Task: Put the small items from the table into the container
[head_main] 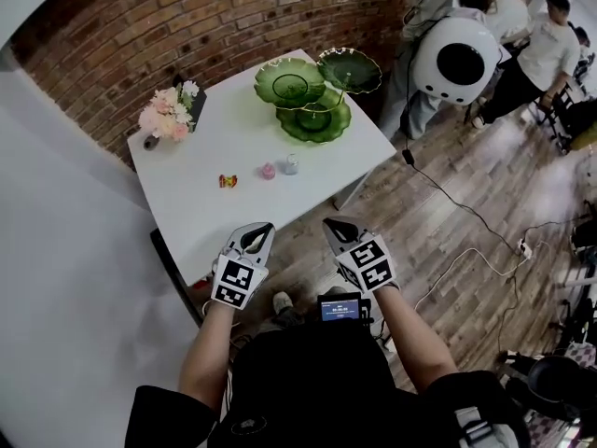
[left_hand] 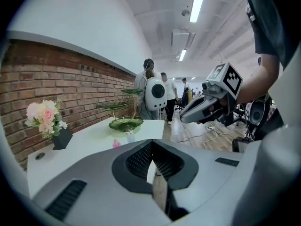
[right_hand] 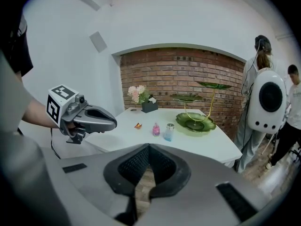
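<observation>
So both grippers are sitting shut right now. The left gripper [head_main: 255, 233] is keeping its jaws together with nothing pinched in them, and the right gripper [head_main: 337, 224] is doing the same, closed and empty. Both are hovering side by side just off the near edge of the square white table [head_main: 233, 124], not touching anything and pointing towards it. The small stuff is lying in a loose row on the near part of the tabletop: an orange-and-yellow wrapped candy [head_main: 228, 181] on the left, a little pink bottle [head_main: 268, 171] in the middle, and a pale blue clear bottle with a silver cap [head_main: 291, 163] just beside the pink one. The three-tier green glass leaf-shaped dish stand on a gold stem [head_main: 313, 119] is standing at the far right corner, well apart from the three items, and its dishes are looking empty. A bunch of pink and white flowers in a dark square vase [head_main: 170, 113] is sitting at the far left corner. Nothing is blocking the way between the grippers and the row of items. The table is backing onto a red brick wall [head_main: 187, 17], with a wooden plank floor [head_main: 448, 250] on the right, a black cable [head_main: 462, 211] trailing across it, and a few people standing off in that corner, one wearing a round white pack with a black circle [head_main: 457, 61].
</observation>
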Demonstrator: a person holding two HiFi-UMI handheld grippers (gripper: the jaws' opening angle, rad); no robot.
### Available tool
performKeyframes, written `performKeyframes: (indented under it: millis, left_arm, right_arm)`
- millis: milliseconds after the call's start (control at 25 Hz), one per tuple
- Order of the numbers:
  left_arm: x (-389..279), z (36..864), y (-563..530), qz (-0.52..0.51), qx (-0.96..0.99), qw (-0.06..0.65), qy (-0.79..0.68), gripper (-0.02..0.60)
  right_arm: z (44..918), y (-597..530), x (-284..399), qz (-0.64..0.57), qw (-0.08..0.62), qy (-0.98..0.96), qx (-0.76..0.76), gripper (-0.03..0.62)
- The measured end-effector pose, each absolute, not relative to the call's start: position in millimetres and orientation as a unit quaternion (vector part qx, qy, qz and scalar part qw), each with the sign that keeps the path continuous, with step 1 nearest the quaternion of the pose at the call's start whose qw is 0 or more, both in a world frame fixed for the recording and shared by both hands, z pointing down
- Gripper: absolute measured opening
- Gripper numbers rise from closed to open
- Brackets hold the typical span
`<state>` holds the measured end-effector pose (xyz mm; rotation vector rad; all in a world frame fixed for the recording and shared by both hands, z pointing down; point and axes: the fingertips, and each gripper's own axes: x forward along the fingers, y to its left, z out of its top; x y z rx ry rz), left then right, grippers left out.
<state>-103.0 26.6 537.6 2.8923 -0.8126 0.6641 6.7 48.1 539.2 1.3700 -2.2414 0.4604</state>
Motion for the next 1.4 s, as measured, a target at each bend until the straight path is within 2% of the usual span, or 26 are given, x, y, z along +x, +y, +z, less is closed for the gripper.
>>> performKeyframes:
  millis: [320, 840, 1400]
  left_arm:
    - [-79.9, 546.8, -11.1, 0.213, 0.937, 0.047, -0.272, 0.009]
    - [-24.5, 541.2, -90.4, 0.237, 0.916, 0.039, -0.321, 0.009]
    - [-29.2, 541.8, -126.5, 0.229, 0.92, 0.058, -0.313, 0.009]
  right_arm:
    - [549.2, -0.6, 17.7, 0.175, 0.237, -0.824, 0.483, 0.009]
    - [547.2, -92.2, 71.7, 0.166, 0.213, -0.858, 0.436, 0.009]
    - [541.6, -131.3, 37.4, 0.162, 0.202, -0.868, 0.424, 0.009]
